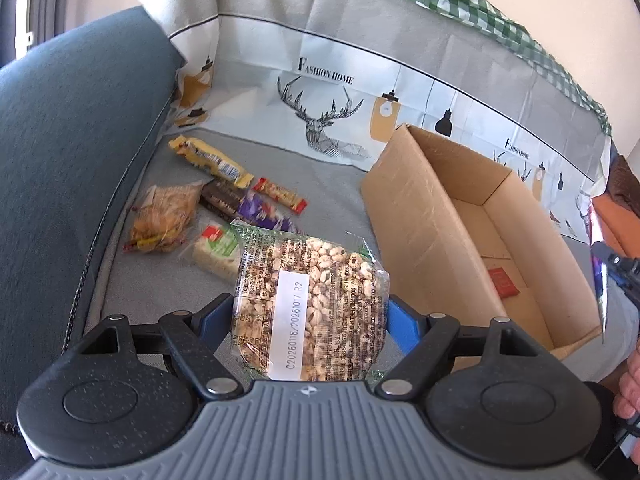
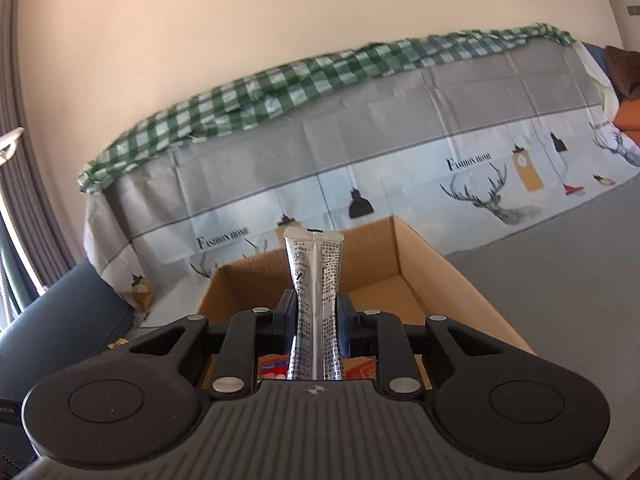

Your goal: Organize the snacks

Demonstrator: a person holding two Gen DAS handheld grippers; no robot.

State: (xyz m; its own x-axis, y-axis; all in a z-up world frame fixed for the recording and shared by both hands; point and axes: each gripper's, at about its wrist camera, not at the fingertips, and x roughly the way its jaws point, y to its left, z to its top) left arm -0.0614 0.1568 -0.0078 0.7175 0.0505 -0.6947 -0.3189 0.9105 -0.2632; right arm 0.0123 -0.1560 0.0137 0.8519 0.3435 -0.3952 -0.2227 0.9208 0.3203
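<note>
My left gripper (image 1: 310, 312) is shut on a clear pack of puffed grain snack (image 1: 310, 304) with a white date label, held above the grey sofa seat. An open cardboard box (image 1: 472, 216) lies to its right with a red packet (image 1: 505, 282) inside. Several loose snacks (image 1: 216, 200) lie on the seat to the far left. My right gripper (image 2: 317, 312) is shut on a silver foil snack packet (image 2: 316, 280), held upright over the near edge of the cardboard box (image 2: 424, 264). A red wrapper (image 2: 274, 368) shows below the fingers.
A dark blue sofa armrest (image 1: 72, 168) rises on the left. A printed deer cloth (image 1: 328, 112) covers the backrest, with a green checked cloth (image 2: 256, 96) on top. Grey seat (image 2: 560, 276) extends right of the box. My right hand (image 1: 632, 380) shows at the edge.
</note>
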